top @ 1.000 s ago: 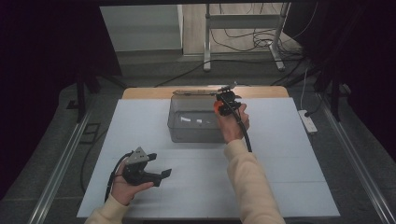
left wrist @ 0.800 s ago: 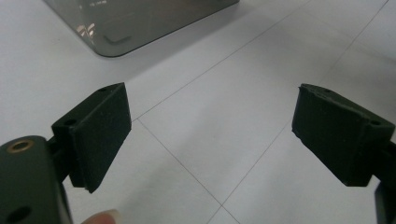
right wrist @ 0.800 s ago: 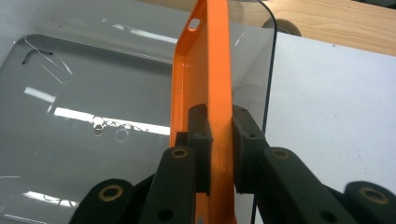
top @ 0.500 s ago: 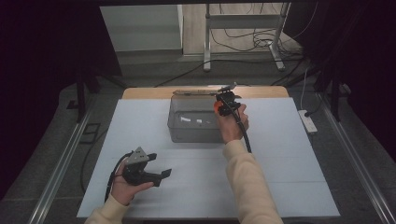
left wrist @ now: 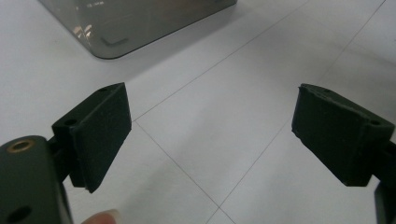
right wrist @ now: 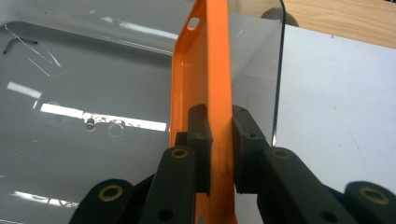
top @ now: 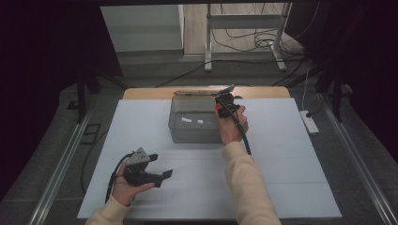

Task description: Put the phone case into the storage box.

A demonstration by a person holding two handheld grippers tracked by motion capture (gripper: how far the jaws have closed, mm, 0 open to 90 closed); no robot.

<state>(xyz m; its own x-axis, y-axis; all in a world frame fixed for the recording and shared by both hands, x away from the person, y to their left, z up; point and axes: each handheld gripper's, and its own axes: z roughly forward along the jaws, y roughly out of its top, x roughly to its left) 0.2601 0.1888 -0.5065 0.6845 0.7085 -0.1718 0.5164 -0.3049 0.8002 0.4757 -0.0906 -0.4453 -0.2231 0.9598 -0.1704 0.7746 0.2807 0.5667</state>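
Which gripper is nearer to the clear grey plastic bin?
Right. The right gripper hangs over the clear grey plastic bin at its right edge, clamped on an orange phone case. The left gripper rests open on the white table, apart from the bin.

No readable text, labels, brands, numbers or signs in any view. Checked the orange phone case [right wrist: 208,70], the clear plastic box [top: 195,121] and the white bench [top: 281,154]: all blank. The pale marks on the box floor are reflections, not print.
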